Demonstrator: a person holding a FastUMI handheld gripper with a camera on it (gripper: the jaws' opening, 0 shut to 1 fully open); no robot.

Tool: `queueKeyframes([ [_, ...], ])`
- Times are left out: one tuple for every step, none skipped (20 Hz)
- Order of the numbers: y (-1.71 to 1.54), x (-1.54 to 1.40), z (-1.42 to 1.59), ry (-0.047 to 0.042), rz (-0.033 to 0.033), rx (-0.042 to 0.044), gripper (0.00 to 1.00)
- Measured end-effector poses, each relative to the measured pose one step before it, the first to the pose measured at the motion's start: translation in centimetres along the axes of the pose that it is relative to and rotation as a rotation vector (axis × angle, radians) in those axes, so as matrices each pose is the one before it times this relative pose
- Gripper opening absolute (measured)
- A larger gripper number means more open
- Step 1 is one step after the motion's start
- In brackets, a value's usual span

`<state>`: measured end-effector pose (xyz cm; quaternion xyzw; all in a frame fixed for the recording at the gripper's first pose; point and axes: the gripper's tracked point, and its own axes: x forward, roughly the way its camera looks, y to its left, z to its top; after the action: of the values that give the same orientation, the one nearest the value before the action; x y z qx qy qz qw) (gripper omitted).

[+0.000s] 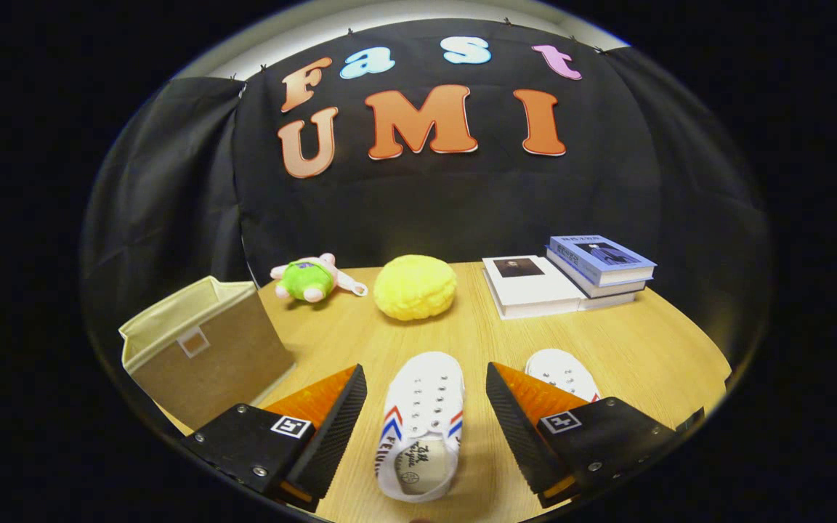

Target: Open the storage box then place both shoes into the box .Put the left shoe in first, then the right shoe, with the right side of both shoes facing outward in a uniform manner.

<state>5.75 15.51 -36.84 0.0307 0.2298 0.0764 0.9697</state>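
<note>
Shoe [419, 425] lies btwn spread gripper [426, 407] fingers, untouched.

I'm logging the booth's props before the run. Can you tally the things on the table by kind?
Shoes: 2, one between the open tongs, one beyond the right finger
Books: 3
Storage box: 1
Plush toy: 1
Yellow fluffy ball: 1
Total: 8

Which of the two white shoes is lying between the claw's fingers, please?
The shoe with red and blue stripes lies between the open claw fingers. The other shoe sits beyond the right finger, partly hidden behind it.
</note>
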Motion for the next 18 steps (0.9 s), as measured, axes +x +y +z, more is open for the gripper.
queueKeyframes([
  [-0.562,0.414,-1.102,0.02838,-0.0127,-0.00015,0.99],
  [-0.466,0.315,-1.113,0.02827,-0.01274,0.00183,0.97],
  [-0.51,0.514,-1.079,0.02901,-0.01086,0.00393,0.96],
  [-0.273,0.292,-0.926,0.02661,-0.0091,0.00266,0.91],
  [-0.254,0.368,-0.839,0.02343,-0.00493,0.0061,0.88],
  [0.13,0.276,-0.445,0.01984,0.00167,0.00449,0.81],
  [0.033,0.273,-0.535,0.02149,0.0041,0.00259,0.79],
  [0.137,0.642,-0.471,0.02347,0.00773,-0.00118,0.74],
  [0.128,0.368,-0.271,0.02114,0.0062,0.00555,0.71],
  [-0.025,0.426,-0.205,0.01665,0.00207,0.00605,0.68],
  [-0.166,0.308,-0.183,0.01102,-0.0089,-0.00479,0.67],
  [0.293,-0.076,-0.187,0.01836,0.01159,-0.01021,0.64],
  [-0.086,-0.144,0.291,-0.01124,-0.00071,-0.00425,0.63],
  [0.322,0.055,-0.342,0.01142,0.004,-0.02382,0.6],
  [-0.013,-0.231,0.183,-0.01463,-0.00285,-0.0122,0.6],
  [0.277,-0.042,0.154,-0.00732,0.01088,-0.01079,0.59],
  [0.4,-0.318,-0.1,-0.00732,0.0161,-0.01415,0.54],
  [0.155,0.348,0.294,-0.01227,0.00608,-0.00144,0.35],
])
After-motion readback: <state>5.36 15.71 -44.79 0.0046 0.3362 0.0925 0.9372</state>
